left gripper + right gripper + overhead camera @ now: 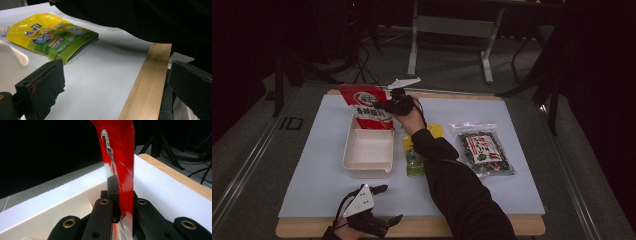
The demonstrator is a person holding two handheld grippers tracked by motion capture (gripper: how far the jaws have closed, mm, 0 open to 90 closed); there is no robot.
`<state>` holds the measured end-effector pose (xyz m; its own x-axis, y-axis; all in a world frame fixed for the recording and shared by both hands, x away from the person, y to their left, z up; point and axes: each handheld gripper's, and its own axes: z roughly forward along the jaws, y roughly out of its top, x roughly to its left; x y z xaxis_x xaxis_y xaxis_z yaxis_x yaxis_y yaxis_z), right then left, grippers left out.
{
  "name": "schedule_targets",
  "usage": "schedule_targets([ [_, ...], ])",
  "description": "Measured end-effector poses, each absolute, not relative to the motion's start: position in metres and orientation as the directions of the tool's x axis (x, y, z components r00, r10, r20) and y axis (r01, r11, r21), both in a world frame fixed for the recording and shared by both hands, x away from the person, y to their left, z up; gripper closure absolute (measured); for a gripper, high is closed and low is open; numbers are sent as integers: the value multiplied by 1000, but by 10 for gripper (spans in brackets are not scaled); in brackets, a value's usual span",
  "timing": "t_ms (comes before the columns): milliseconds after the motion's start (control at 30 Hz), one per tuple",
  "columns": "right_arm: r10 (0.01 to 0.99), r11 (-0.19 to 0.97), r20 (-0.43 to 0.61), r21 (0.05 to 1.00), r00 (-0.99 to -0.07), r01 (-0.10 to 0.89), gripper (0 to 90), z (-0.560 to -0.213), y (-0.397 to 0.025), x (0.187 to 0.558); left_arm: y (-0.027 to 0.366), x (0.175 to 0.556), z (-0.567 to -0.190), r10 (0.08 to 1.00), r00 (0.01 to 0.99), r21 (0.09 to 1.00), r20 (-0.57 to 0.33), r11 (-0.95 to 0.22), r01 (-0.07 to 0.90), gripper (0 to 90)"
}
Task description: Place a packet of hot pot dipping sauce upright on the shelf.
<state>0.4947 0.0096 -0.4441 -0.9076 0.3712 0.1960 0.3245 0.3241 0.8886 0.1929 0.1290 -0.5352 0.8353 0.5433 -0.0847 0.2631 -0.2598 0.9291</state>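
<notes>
Red packet (368,106) pinched in right tool (384,106) over white tray (368,152); yellow pouch (416,155) beside; left tool (384,204) gapes.

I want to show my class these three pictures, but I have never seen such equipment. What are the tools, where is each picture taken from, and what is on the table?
A person works at a table with a hand-held claw in each hand; no robot is involved. The high view looks down from above. The right claw is shut on a red snack bag, holding it over the far end of a white tray. The left claw waits open at the table's near edge. Beside the tray lie a yellow-green pouch and a clear packet of dark dried food. The other two pictures come from cameras riding on the claws: the right gripper view shows its jaws pinching the red bag, the left gripper view its open jaws and the pouch.
</notes>
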Motion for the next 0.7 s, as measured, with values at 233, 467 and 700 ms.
schedule_targets([
  [233, 381, 314, 192, 893, -904, 322, 900, -447, 8, 490, 128, 193, -535, 540, 838, 928, -77, -267, 258, 20],
  [467, 398, 318, 215, 879, -892, 354, 899, -465, 4, 491, 127, 192, -535, 535, 842, 926, -72, -277, 256, 20],
  [700, 407, 326, 213, 875, -888, 359, 824, -466, -6, 492, 124, 194, -536, 524, 849, 925, -70, -285, 252, 20],
])
